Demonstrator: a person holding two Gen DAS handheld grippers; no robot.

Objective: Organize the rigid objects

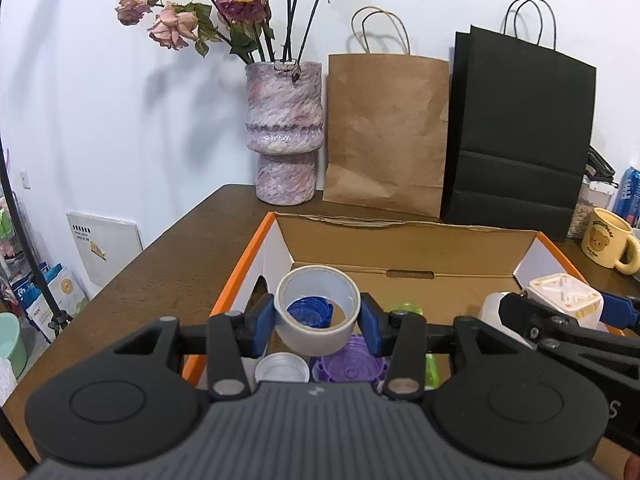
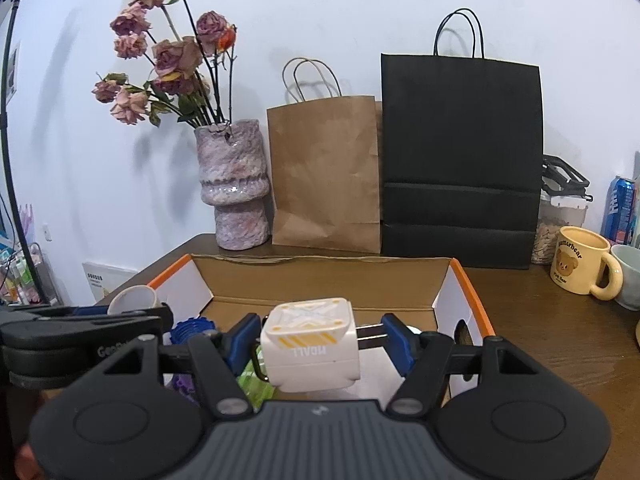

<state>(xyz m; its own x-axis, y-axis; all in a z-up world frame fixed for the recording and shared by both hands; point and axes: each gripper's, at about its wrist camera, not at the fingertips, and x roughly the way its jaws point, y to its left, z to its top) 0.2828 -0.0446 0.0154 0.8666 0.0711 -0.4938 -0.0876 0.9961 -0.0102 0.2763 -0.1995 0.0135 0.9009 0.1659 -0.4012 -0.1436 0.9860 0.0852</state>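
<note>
My left gripper (image 1: 318, 322) is shut on a white tape roll (image 1: 318, 310) and holds it over the near left part of an open cardboard box with orange edges (image 1: 404, 248). Below it in the box lie a blue ridged cap (image 1: 310, 311), a purple ridged part (image 1: 352, 364), a white lid (image 1: 282, 368) and green pieces (image 1: 408, 307). My right gripper (image 2: 320, 342) is shut on a white cube-shaped charger with yellow stripes (image 2: 310, 346), held over the box (image 2: 320, 276). The charger also shows in the left wrist view (image 1: 564, 300), the tape roll in the right wrist view (image 2: 134, 299).
A brown wooden table (image 1: 180, 264) carries a marbled vase with dried roses (image 1: 284, 132), a brown paper bag (image 1: 386, 132) and a black paper bag (image 1: 516, 132) behind the box. A yellow bear mug (image 2: 584, 262), a blue can (image 2: 620, 208) and a clear container (image 2: 560, 224) stand at the right.
</note>
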